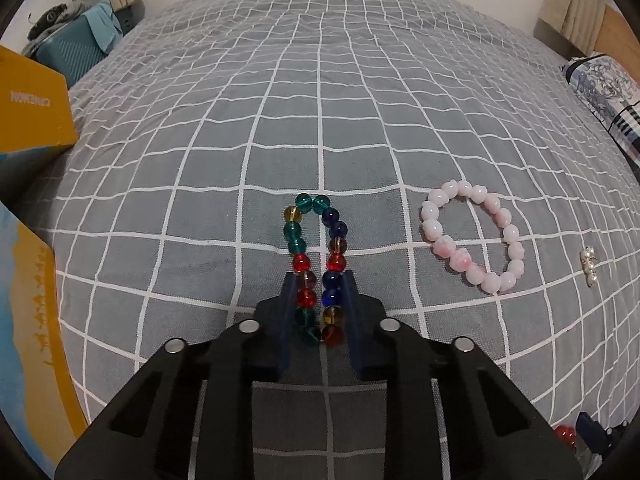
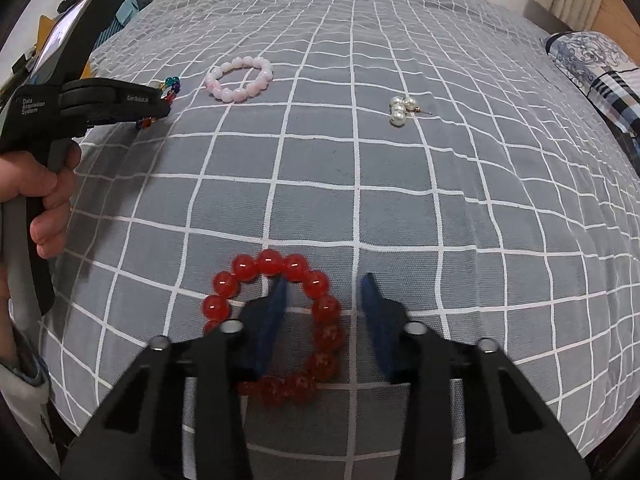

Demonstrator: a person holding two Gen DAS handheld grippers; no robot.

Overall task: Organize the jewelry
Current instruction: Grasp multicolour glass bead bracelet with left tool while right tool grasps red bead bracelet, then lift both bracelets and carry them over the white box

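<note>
My left gripper point(image 1: 319, 280) is shut on a multicoloured glass bead bracelet point(image 1: 316, 236), squeezed into a long narrow loop on the grey checked bedspread point(image 1: 280, 128). That gripper point(image 2: 160, 110) and its bracelet point(image 2: 172, 88) also show in the right wrist view. A pink bead bracelet point(image 1: 472, 236) lies to the right of it point(image 2: 240, 80). Pearl earrings point(image 2: 402, 108) lie further right point(image 1: 589, 266). My right gripper point(image 2: 324, 284) is open; its left finger sits inside a red bead bracelet point(image 2: 276, 320), whose right side lies between the jaws.
A yellow box point(image 1: 32, 104) and a blue-and-yellow box point(image 1: 32, 320) stand at the bed's left edge. A patterned pillow point(image 2: 592, 64) lies at the far right. A teal case point(image 1: 68, 52) sits beyond the bed's far left corner.
</note>
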